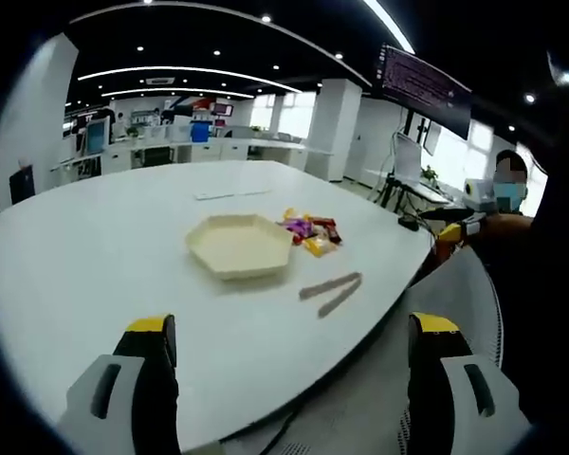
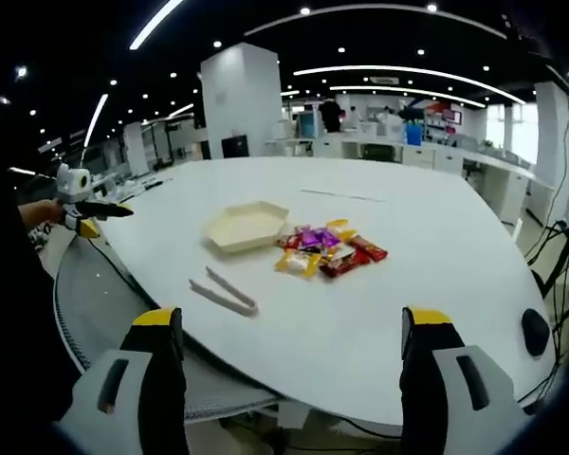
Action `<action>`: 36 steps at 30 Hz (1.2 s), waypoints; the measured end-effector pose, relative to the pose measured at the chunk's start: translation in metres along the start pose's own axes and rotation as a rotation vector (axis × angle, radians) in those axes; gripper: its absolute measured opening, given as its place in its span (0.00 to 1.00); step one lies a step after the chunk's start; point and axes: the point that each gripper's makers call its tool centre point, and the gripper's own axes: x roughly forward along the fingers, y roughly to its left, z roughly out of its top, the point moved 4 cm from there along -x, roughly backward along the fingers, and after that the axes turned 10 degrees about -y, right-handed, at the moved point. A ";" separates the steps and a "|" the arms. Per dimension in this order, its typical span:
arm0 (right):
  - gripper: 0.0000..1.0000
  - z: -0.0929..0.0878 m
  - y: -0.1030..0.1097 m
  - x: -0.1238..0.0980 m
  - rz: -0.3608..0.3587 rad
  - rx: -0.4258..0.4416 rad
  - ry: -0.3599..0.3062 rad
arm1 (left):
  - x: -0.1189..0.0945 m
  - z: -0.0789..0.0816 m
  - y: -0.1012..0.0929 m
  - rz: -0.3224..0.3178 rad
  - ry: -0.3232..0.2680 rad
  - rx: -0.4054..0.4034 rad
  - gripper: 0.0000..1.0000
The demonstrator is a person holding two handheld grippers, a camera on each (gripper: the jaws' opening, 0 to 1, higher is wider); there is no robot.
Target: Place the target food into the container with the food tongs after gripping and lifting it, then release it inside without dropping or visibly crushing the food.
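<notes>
A large white surface (image 1: 95, 256) with rounded edges spans the middle of both views, in an open-plan office lit by ceiling strip lights and spotlights. White columns (image 2: 239, 100) and rows of desks (image 1: 171, 147) occupy the upper centre of each frame; a dark wall monitor (image 1: 425, 87) hangs at the upper right of the left gripper view. At frame centre sits a cream hexagonal container (image 1: 239, 245), with nothing visible inside. Just beside it lies a cluster of wrapped snacks (image 2: 327, 250), possibly candy bars. The food tongs (image 2: 224, 292) rest flat on the surface, nearer the edge. The left gripper (image 1: 289, 365) and right gripper (image 2: 289, 365) both stand wide apart, holding nothing, short of the surface. A seated person (image 1: 512, 204) appears at the right edge.
</notes>
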 end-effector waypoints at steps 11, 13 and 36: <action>0.92 0.003 0.007 0.007 0.030 -0.022 0.010 | 0.023 0.014 -0.023 -0.134 -0.029 0.036 0.91; 0.91 0.000 0.007 0.007 0.029 -0.030 0.032 | 0.034 0.019 -0.033 -0.185 -0.057 0.062 0.88; 0.82 -0.003 0.011 -0.001 -0.013 0.033 0.090 | 0.134 -0.069 -0.057 -0.568 0.218 0.283 0.38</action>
